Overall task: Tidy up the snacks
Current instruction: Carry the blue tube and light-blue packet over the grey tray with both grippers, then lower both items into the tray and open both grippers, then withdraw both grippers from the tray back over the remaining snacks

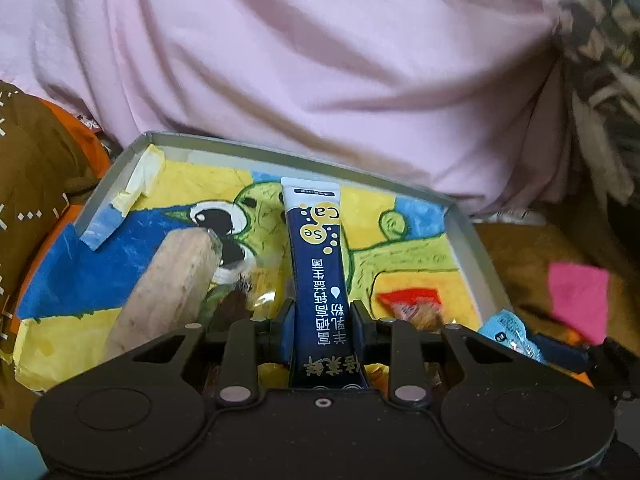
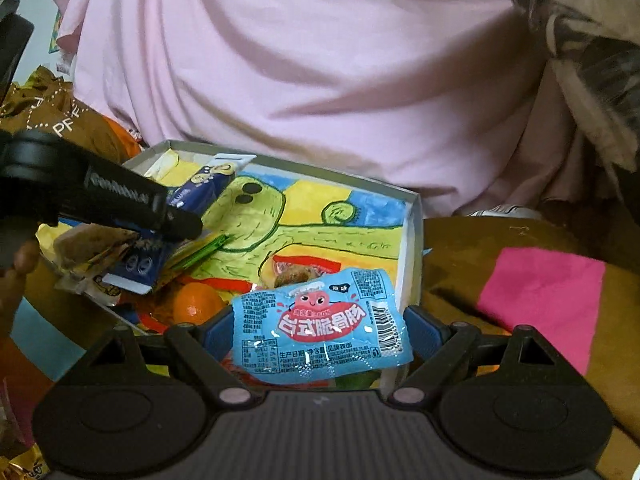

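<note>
In my left hand-held gripper (image 1: 322, 316) I have a dark blue stick sachet (image 1: 316, 264). The two pads are clamped on its lower half, and the sachet stands up between them, with its pale top end over the box. In my right hand-held gripper (image 2: 318, 326) I see a light blue snack packet (image 2: 320, 326) with a red cartoon face. The packet lies across the space between the wide-set fingers and its two ends reach the blue pads, so I take it as held.

Both grippers are over a shallow grey box (image 1: 466, 232). The bottom of the box is covered with a child's painting in yellow, blue and green. Inside the box, in the left view, there is a pale brown roll in clear wrapping (image 1: 168, 284) at the left and a small red packet (image 1: 412, 304) at the right. In the right view I see also an orange round fruit (image 2: 196, 304) near the close edge of the box.

Beside the box, on the brown cloth (image 2: 460, 248), a pink paper (image 2: 544, 300) lies flat. Behind the box is a person in a pink shirt (image 1: 320, 60).
</note>
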Demonstrator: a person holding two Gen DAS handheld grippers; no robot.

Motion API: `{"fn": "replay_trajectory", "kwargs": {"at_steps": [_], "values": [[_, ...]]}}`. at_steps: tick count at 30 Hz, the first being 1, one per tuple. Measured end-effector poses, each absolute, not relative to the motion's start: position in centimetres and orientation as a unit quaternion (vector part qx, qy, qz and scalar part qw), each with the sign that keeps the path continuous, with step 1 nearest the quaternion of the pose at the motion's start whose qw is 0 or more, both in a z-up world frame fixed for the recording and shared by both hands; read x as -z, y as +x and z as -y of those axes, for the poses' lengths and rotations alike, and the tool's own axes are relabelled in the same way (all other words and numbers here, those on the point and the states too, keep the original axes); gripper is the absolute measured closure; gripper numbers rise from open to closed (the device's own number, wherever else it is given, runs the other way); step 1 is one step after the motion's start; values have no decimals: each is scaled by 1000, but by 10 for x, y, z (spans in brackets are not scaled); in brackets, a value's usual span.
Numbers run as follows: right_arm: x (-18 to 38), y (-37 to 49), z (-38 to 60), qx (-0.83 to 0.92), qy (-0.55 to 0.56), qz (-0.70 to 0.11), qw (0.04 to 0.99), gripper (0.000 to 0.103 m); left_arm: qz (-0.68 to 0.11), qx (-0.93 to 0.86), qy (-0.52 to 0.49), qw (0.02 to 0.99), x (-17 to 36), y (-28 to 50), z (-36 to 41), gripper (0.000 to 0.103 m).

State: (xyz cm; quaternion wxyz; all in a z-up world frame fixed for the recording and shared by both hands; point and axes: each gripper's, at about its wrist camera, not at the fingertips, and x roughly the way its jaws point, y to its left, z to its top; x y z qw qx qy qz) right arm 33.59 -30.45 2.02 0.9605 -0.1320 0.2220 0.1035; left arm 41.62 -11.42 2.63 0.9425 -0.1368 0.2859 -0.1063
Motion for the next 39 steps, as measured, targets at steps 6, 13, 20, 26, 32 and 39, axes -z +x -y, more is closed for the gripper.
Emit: {"fn": "replay_trajectory", "kwargs": {"at_steps": [6, 13, 20, 26, 32, 39], "values": [[-14, 340, 301, -108, -132, -235, 957, 9, -292, 103, -119, 943, -25, 416, 117, 71], [-14, 328, 303, -101, -135, -208, 963, 0, -286, 98, -143, 943, -28, 402, 108, 55], [-23, 306, 316, -90, -77, -176, 977, 0, -229, 69, -120, 964, -44, 370, 107, 24], [-29, 288, 313, -85, -63, -159, 982, 0, -199, 52, -115, 972, -57, 344, 100, 5], [-36, 269, 309, -77, -41, -158, 984, 0, -181, 43, -123, 975, -66, 313, 86, 1], [-42, 237, 302, -89, -24, -153, 984, 0, -170, 30, -118, 978, -74, 274, 72, 1]]}}
